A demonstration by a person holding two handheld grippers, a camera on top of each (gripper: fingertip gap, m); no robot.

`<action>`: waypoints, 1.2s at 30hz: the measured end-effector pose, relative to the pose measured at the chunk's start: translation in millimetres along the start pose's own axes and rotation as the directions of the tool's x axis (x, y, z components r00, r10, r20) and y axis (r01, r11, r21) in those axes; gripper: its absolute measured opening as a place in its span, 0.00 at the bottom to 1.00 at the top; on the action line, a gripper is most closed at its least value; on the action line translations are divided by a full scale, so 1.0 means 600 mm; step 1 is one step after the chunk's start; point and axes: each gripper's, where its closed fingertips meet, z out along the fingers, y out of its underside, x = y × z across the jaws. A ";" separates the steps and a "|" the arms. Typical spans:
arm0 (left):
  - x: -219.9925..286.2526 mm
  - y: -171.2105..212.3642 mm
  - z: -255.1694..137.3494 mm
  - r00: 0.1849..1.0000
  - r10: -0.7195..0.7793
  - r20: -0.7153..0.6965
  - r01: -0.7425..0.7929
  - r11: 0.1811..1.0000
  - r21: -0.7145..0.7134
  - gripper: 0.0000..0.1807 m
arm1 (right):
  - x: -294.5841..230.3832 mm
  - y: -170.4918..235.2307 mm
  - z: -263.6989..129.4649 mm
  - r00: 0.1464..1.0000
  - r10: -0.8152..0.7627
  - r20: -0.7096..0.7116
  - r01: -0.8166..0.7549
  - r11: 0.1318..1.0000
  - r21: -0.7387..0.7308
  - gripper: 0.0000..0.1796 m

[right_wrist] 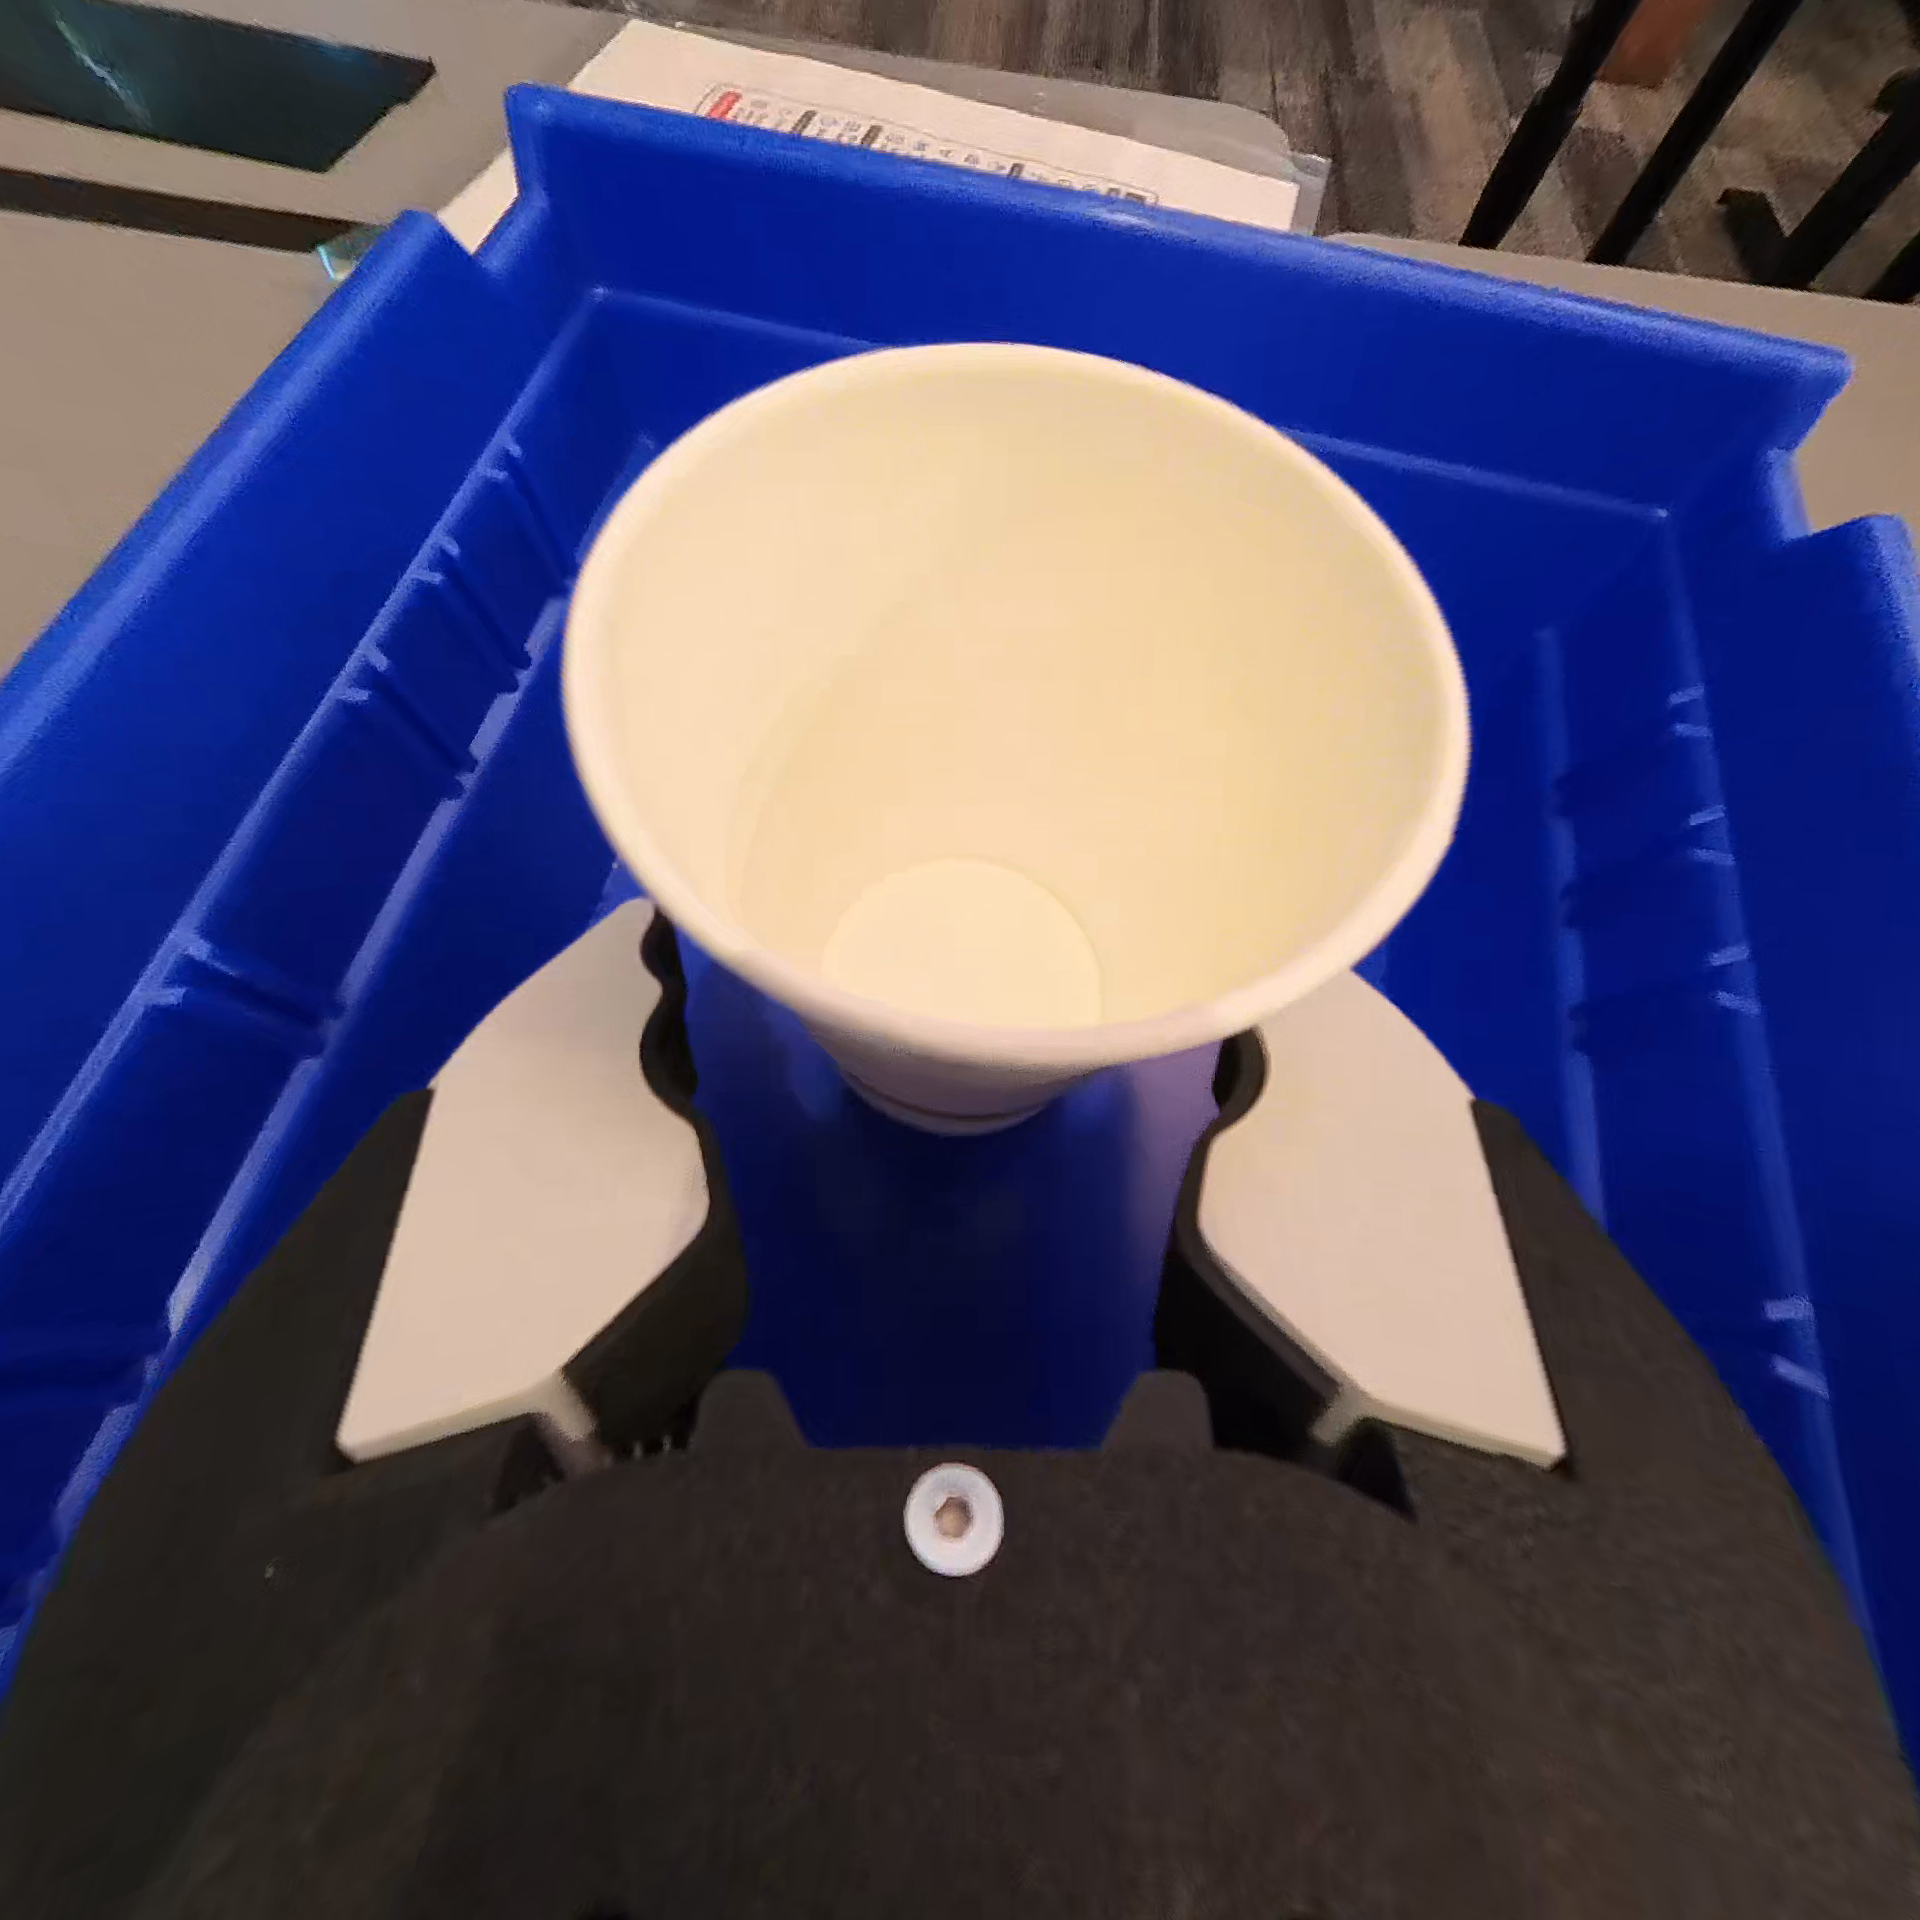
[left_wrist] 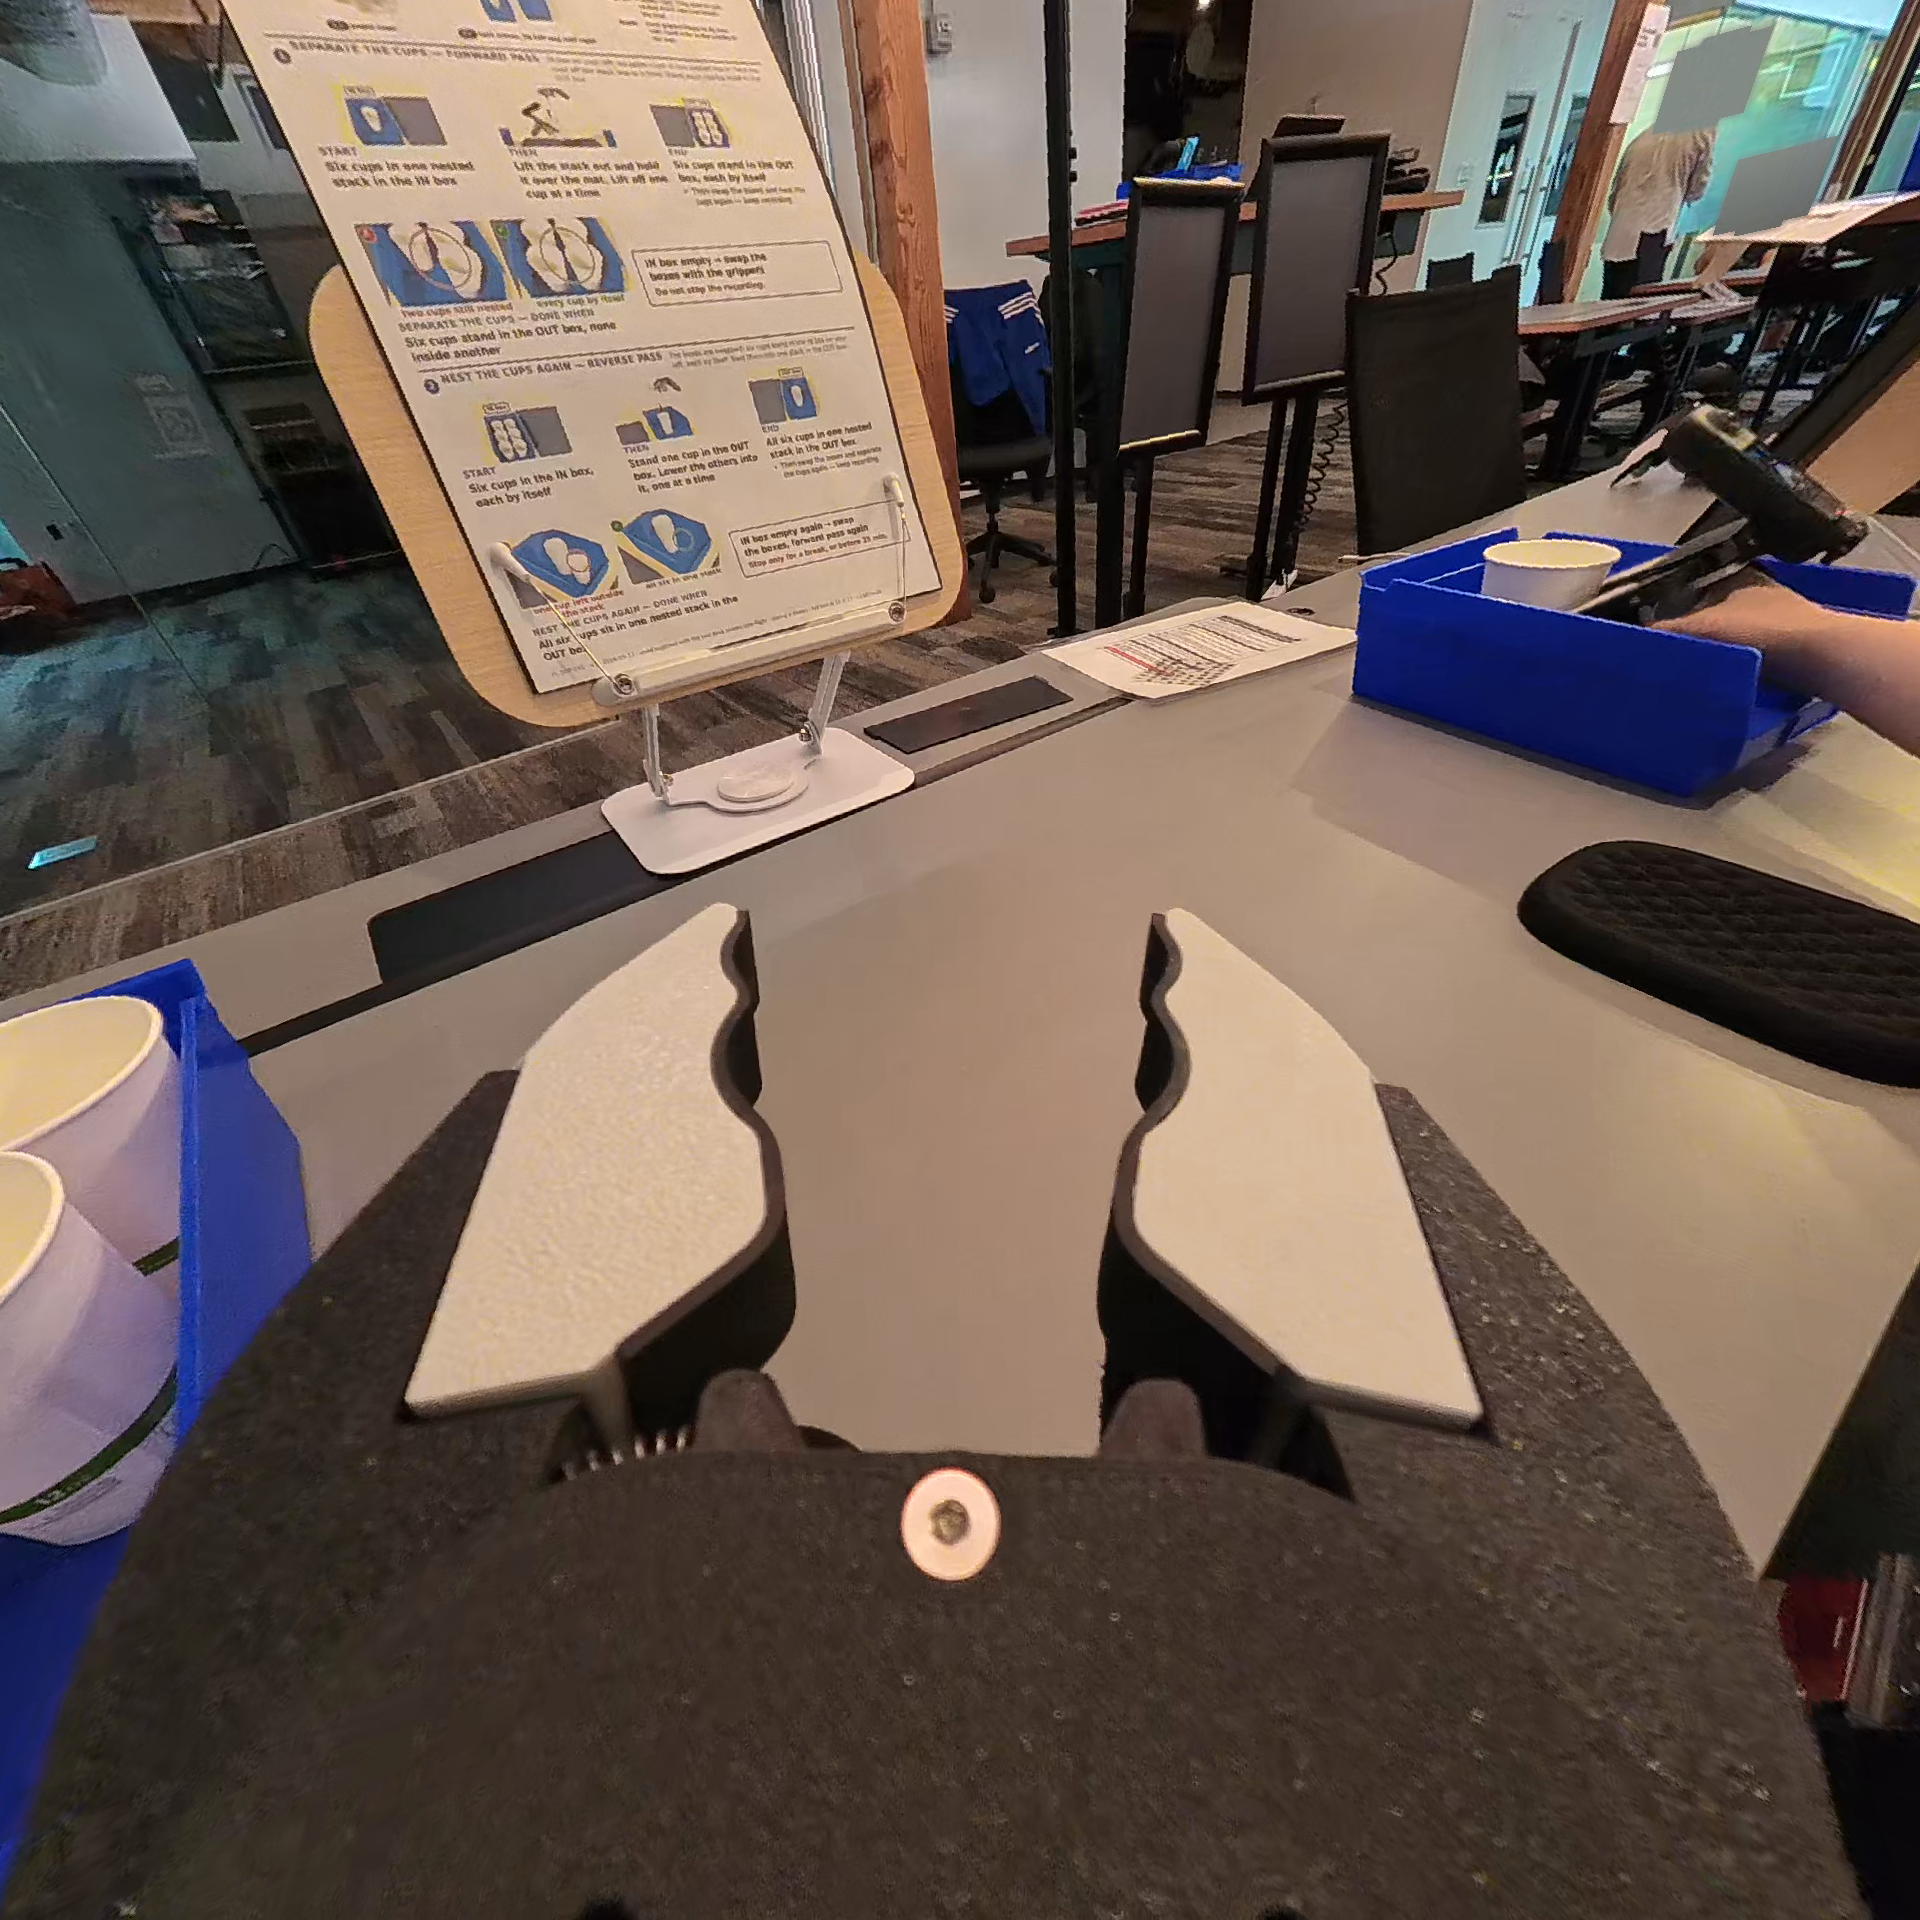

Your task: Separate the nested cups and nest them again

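The left gripper (left_wrist: 948,966), with two pale grey flat fingers on a black foam body, hangs over the grey table top (left_wrist: 987,831) with its jaws wide and nothing between them. At the left edge of the left wrist view there is a blue plastic bin (left_wrist: 234,1143) with two white paper cups (left_wrist: 88,1122) standing in it, one nearer and one farther; the rest of that bin is out of the picture, so I cannot tell if it holds more.

Across the table stands a second blue plastic bin (right_wrist: 312,727). In it one white paper cup (right_wrist: 1013,707) stands upright with its mouth up, and the inside looks empty. The right gripper (right_wrist: 951,997) is lowered into this bin, and its jaws are wide, one finger at each side of the lower part of the cup. The cup wall does not seem to touch the fingers, though the rim hides the tips partly. In the left wrist view a person's hand (left_wrist: 1787,634) holds this gripper.

On the table there are also one tilted wooden stand with a printed instruction sheet (left_wrist: 582,343), one black mesh wrist pad (left_wrist: 1745,956), and one loose printed paper (left_wrist: 1195,644) just behind the far bin.
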 end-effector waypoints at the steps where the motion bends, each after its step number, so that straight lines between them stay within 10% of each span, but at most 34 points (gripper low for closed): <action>1: 0.001 0.000 -0.003 1.000 0.001 0.000 -0.001 1.000 -0.001 0.39 | -0.001 -0.002 -0.005 1.000 -0.017 -0.013 0.017 1.000 -0.001 0.55; 10: 0.016 0.008 -0.027 1.000 0.030 -0.006 -0.031 0.998 -0.051 0.41 | -0.005 0.021 -0.144 0.968 -0.248 -0.026 0.238 0.952 -0.193 0.57; 15: 0.036 0.012 -0.020 0.998 0.052 -0.030 -0.054 0.996 -0.075 0.40 | 0.075 -0.007 -0.219 0.972 -0.194 -0.133 0.168 0.968 -0.188 0.39; 22: 0.058 0.022 -0.009 0.996 0.065 -0.064 -0.072 0.991 -0.115 0.41 | 0.157 0.086 -0.200 0.990 -0.048 -0.134 -0.037 0.824 -0.566 0.22; 36: 0.064 0.024 -0.008 0.993 0.090 -0.073 -0.099 0.986 -0.137 0.41 | 0.132 0.102 -0.185 0.996 0.091 0.001 -0.074 0.811 -0.580 0.03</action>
